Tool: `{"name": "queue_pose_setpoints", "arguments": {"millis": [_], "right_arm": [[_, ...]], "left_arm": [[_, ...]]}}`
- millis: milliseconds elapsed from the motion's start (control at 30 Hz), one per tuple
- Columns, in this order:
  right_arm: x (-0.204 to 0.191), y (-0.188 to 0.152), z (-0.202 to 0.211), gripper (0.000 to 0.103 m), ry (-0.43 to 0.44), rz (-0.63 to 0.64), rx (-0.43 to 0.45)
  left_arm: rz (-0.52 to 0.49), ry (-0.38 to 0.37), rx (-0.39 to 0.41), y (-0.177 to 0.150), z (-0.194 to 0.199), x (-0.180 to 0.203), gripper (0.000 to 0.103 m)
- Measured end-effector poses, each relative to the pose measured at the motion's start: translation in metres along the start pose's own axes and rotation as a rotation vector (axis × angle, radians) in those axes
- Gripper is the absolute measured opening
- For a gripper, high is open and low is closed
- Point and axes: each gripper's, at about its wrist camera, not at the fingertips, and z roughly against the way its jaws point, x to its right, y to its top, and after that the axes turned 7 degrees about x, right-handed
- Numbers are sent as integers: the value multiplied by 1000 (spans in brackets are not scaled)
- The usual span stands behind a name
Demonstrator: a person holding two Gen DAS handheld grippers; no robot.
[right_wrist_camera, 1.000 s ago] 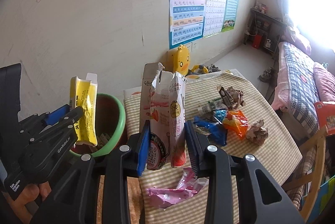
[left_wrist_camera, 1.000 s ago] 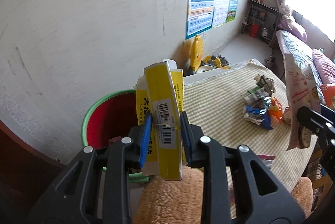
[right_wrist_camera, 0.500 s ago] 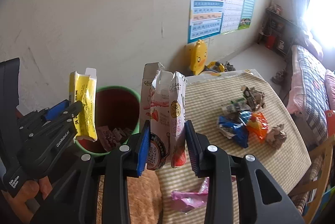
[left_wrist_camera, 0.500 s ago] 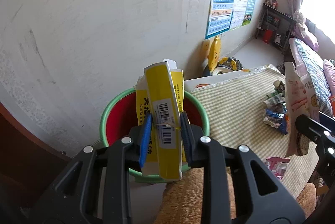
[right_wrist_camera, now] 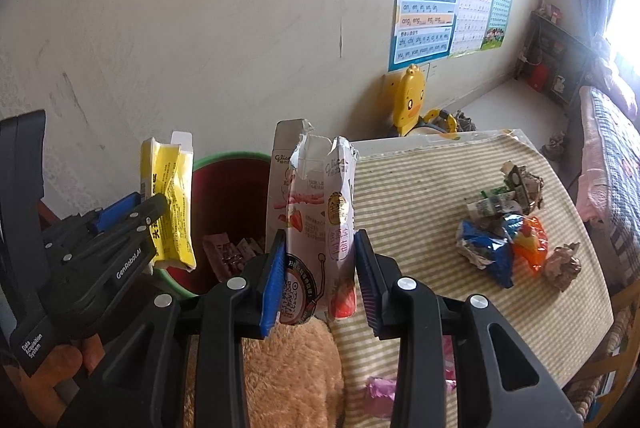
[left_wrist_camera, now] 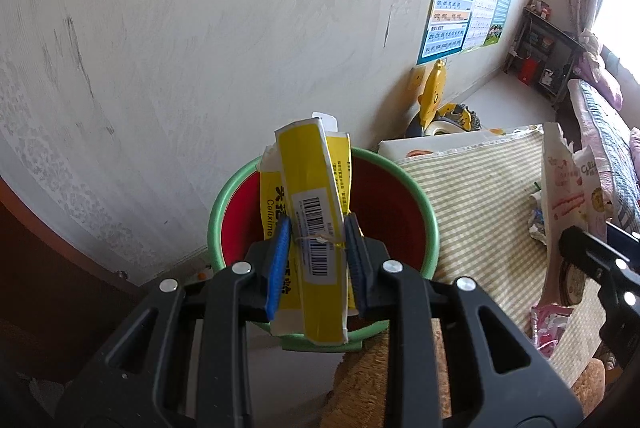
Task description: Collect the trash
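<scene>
My left gripper (left_wrist_camera: pixel 318 244) is shut on a flattened yellow box (left_wrist_camera: pixel 316 228) with a barcode label, held upright above the red bin with a green rim (left_wrist_camera: pixel 424 203). My right gripper (right_wrist_camera: pixel 322 268) is shut on a torn pink and white snack carton (right_wrist_camera: pixel 316 211), held upright between the bin and the striped tablecloth (right_wrist_camera: pixel 420 195). In the right wrist view the left gripper (right_wrist_camera: pixel 132 211) and its yellow box (right_wrist_camera: pixel 168 203) hang over the bin's left rim (right_wrist_camera: pixel 232 157). Brown wrappers (right_wrist_camera: pixel 228 252) lie inside the bin. The carton (left_wrist_camera: pixel 564 195) also shows at the right of the left wrist view.
Crumpled wrappers (right_wrist_camera: pixel 500 228) in blue, orange and green lie on the tablecloth's right side, and a pink wrapper (right_wrist_camera: pixel 384 388) lies near its front edge. A tan plush thing (right_wrist_camera: pixel 288 368) sits below the grippers. A yellow duck toy (right_wrist_camera: pixel 408 99) stands by the wall.
Both grippers have moved left and down toward the bin with their boxes. The bin now lies right under the yellow box, and its inside shows more in the right wrist view.
</scene>
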Motion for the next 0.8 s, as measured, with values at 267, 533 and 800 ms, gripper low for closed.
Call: {"name": "queue_pose_setpoints", "arguments": {"millis": [267, 533, 800], "right_arm": [[-3, 11, -44, 35, 105, -43, -35], [-22, 15, -73, 35, 103, 4, -80], [-32, 17, -86, 44, 136, 32, -81]], "left_arm": [[29, 11, -93, -9, -40, -13, 26], [58, 19, -173, -23, -69, -23, 26], [73, 33, -198, -27, -78, -26, 36]]}}
